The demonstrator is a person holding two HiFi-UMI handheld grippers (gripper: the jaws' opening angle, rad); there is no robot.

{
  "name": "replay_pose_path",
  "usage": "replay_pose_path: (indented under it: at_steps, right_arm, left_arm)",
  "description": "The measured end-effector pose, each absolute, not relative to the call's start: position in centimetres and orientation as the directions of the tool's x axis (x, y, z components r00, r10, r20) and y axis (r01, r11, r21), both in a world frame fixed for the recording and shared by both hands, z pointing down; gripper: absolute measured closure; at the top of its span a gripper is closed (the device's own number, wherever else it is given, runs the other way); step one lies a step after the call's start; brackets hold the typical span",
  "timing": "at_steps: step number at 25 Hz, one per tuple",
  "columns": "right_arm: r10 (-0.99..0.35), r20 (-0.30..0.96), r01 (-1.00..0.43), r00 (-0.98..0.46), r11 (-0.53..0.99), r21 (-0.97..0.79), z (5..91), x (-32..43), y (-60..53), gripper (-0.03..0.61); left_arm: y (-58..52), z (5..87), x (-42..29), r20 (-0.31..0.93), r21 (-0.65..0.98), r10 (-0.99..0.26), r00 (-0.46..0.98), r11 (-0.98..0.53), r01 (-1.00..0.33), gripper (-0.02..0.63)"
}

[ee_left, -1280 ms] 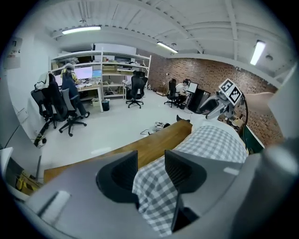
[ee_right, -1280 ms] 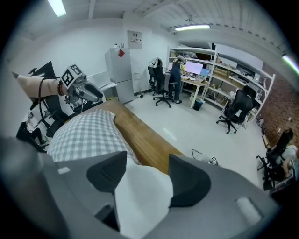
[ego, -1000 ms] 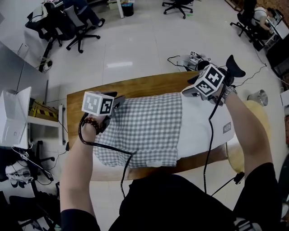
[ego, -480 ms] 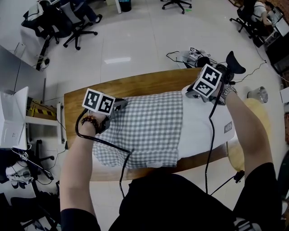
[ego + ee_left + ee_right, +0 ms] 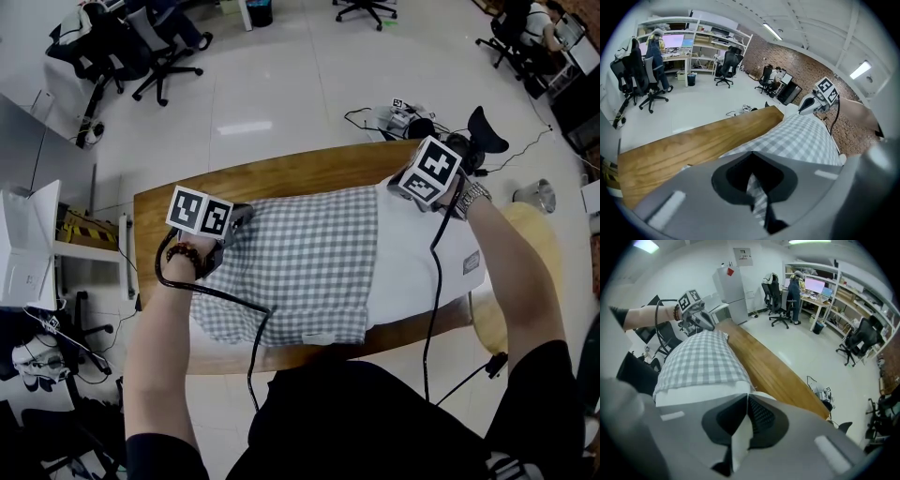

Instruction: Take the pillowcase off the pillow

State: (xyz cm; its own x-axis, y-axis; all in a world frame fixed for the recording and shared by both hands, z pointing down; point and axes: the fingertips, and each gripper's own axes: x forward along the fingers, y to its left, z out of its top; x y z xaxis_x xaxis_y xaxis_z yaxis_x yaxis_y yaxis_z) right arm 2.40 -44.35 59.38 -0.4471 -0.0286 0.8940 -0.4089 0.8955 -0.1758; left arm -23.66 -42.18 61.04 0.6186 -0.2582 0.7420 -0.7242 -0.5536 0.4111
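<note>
A white pillow [image 5: 422, 267] lies on the wooden table [image 5: 281, 178], its left part inside a grey-checked pillowcase [image 5: 300, 262]. My left gripper [image 5: 239, 217] is at the pillowcase's far left corner. Its jaws have just been closing and are now shut on a fold of checked cloth [image 5: 758, 201], seen in the left gripper [image 5: 752, 187] view. My right gripper [image 5: 392, 187] is at the bare pillow's far right corner. It too has just been closing, and the right gripper [image 5: 743, 427] view shows it shut on white pillow fabric [image 5: 739, 444].
A round wooden stool [image 5: 539, 239] stands right of the table. Cables and a device [image 5: 403, 117] lie on the floor beyond the far edge. Office chairs [image 5: 141, 56] stand at the back left, and a white shelf unit [image 5: 28, 244] is at the left.
The left gripper has dropped a little onto the pillowcase's corner and pinched the cloth. The right gripper has stayed at the pillow's corner.
</note>
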Motion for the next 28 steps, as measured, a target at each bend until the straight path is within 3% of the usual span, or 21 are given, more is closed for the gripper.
replay_pose_path:
  at_steps: [6,7,8,10,15,19,21,22,28]
  right_arm:
    - [-0.061,0.894,-0.409,-0.444,0.902,-0.142,58.9,2.5,-44.0,0.571]
    - [-0.059,0.894,-0.407,-0.444,0.902,-0.143,59.0,2.5,-43.9,0.571]
    - [-0.058,0.894,-0.406,-0.444,0.903,-0.143,58.9,2.5,-43.8,0.571]
    - [-0.058,0.894,-0.405,-0.444,0.903,-0.143,58.9,2.5,-43.7,0.571]
    - [-0.054,0.895,-0.408,-0.442,0.901,-0.147,58.7,2.0,-44.3,0.571]
    - [-0.050,0.896,-0.410,-0.442,0.899,-0.152,58.6,1.3,-45.0,0.571]
    - [-0.053,0.895,-0.412,-0.443,0.898,-0.151,58.6,1.3,-45.1,0.571]
    - [-0.057,0.895,-0.415,-0.443,0.898,-0.148,58.6,1.4,-45.2,0.571]
    - [-0.106,0.895,-0.455,-0.434,0.883,-0.116,58.5,2.1,-45.1,0.571]
  left_arm:
    - [-42.9,59.9,-23.8,0.719,0.372,-0.333,0.610,-0.557,-0.742,0.607]
    - [-43.1,59.7,-23.7,0.713,0.368,-0.346,0.610,-0.556,-0.745,0.569]
    - [-43.3,59.6,-23.6,0.711,0.367,-0.350,0.610,-0.554,-0.747,0.481]
    - [-43.5,60.0,-23.5,0.723,0.364,-0.343,0.600,-0.549,-0.752,0.408]
    - [-43.8,62.4,-23.5,0.766,0.427,-0.247,0.593,-0.494,-0.757,0.355]
    - [-43.2,64.1,-23.1,0.779,0.495,-0.136,0.613,-0.466,-0.733,0.385]
    - [-43.2,64.0,-22.8,0.780,0.492,-0.122,0.613,-0.486,-0.722,0.536]
    - [-43.3,63.7,-22.7,0.780,0.484,-0.131,0.612,-0.495,-0.722,0.581]
    - [-43.7,61.9,-23.7,0.758,0.462,-0.232,0.609,-0.468,-0.753,0.592]
